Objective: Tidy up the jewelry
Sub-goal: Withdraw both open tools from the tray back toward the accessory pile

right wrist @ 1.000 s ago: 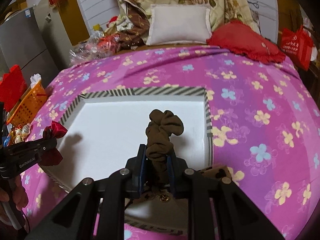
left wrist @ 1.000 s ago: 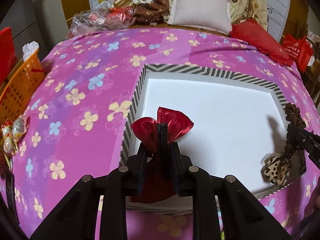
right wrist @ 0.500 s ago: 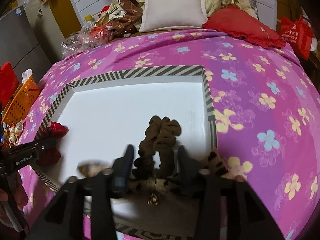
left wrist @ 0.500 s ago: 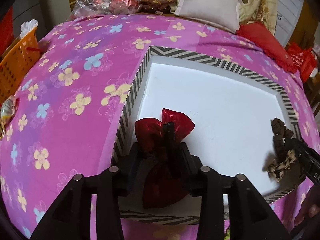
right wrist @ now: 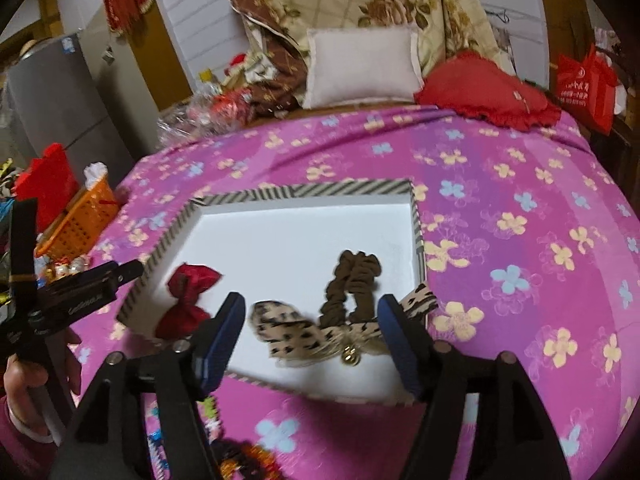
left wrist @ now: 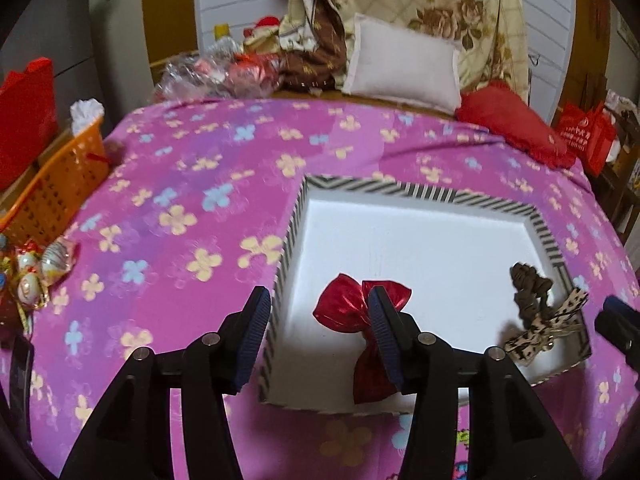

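The left gripper [left wrist: 318, 340] is opening and grips nothing — a shiny red foil pouch [left wrist: 362, 320], cinched at the neck, lies just beyond its right finger, inside the striped-rimmed white tray [left wrist: 420, 194]. The right gripper [right wrist: 310, 340] is opening wide, and between its spread fingers, untouched, rests a leopard-print bow [right wrist: 288, 330] joined to a brown scrunchie [right wrist: 354, 280] in the same tray on the pink flowered bed [right wrist: 520, 200].
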A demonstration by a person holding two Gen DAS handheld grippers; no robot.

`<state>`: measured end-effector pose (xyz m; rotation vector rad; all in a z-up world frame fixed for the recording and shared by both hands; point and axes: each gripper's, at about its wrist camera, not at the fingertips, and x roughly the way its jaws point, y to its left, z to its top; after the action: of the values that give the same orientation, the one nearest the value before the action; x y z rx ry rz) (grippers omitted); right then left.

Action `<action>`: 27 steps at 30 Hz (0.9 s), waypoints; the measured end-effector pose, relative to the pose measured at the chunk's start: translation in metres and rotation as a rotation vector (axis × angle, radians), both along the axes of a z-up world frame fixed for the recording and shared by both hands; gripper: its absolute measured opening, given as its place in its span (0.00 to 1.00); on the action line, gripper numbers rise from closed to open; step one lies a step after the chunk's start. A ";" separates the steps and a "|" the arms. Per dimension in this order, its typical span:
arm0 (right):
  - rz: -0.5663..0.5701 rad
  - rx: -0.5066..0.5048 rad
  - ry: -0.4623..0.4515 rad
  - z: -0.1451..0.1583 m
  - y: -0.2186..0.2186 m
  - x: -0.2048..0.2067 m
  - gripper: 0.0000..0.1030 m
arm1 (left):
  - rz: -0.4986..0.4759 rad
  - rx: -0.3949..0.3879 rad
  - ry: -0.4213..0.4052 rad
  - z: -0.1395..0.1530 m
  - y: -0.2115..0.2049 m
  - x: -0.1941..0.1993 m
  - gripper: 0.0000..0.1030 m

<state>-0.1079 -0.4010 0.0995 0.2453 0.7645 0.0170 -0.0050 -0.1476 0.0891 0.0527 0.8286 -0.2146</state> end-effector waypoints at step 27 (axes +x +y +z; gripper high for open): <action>0.021 -0.006 0.046 -0.017 0.039 -0.112 0.77 | 0.008 0.058 -0.043 0.001 0.026 -0.126 0.24</action>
<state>-0.2202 -0.3622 0.0829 0.2331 0.8129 0.0290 -0.1312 -0.1211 0.0904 0.1084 0.7924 -0.1812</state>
